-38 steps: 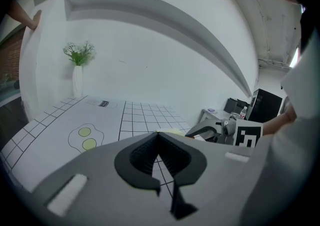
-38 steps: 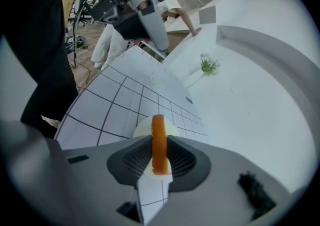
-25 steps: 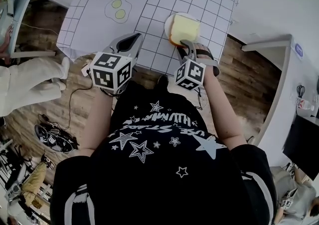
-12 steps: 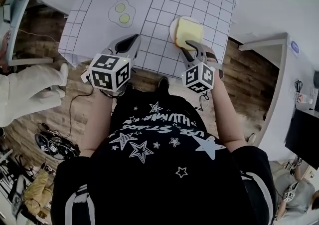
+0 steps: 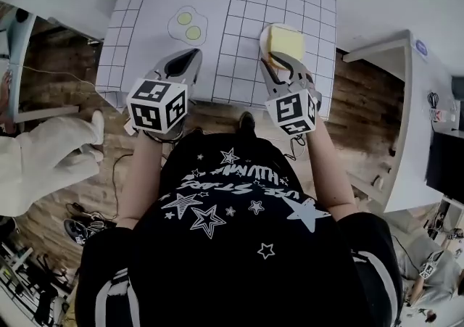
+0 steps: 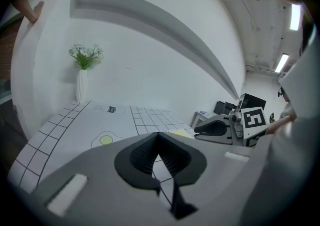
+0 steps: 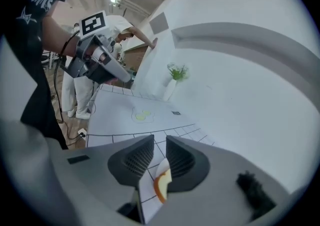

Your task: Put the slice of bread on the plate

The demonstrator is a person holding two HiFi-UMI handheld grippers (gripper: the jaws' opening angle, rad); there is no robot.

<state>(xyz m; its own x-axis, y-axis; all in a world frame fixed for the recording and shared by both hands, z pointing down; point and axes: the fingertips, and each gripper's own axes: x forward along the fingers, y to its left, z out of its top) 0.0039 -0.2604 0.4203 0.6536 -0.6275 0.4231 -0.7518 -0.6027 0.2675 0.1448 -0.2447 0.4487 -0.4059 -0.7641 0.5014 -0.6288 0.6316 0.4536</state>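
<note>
The pale yellow slice of bread (image 5: 285, 43) lies flat on a small white plate (image 5: 264, 34) on the gridded mat. My right gripper (image 5: 280, 66) hovers just short of the plate's near rim. Its jaws are closing with nothing between them, and in the right gripper view (image 7: 159, 141) the bread (image 7: 161, 186) shows through the gap below. My left gripper (image 5: 183, 64) hangs over the mat's front left part, tips together and empty. In the left gripper view (image 6: 158, 135), the bread (image 6: 180, 133) lies to the right, beside the right gripper (image 6: 214, 130).
A fried-egg drawing (image 5: 187, 25) is printed on the mat left of the plate. A white vase of flowers (image 6: 82, 77) stands at the table's far corner. The table's front edge (image 5: 217, 103) runs just under both grippers. A person in white (image 5: 43, 162) stands at the left.
My right gripper has let go of the bread, risen and drawn back from the plate. The bread stays flat on the plate. My left gripper has shifted a little over the mat.
</note>
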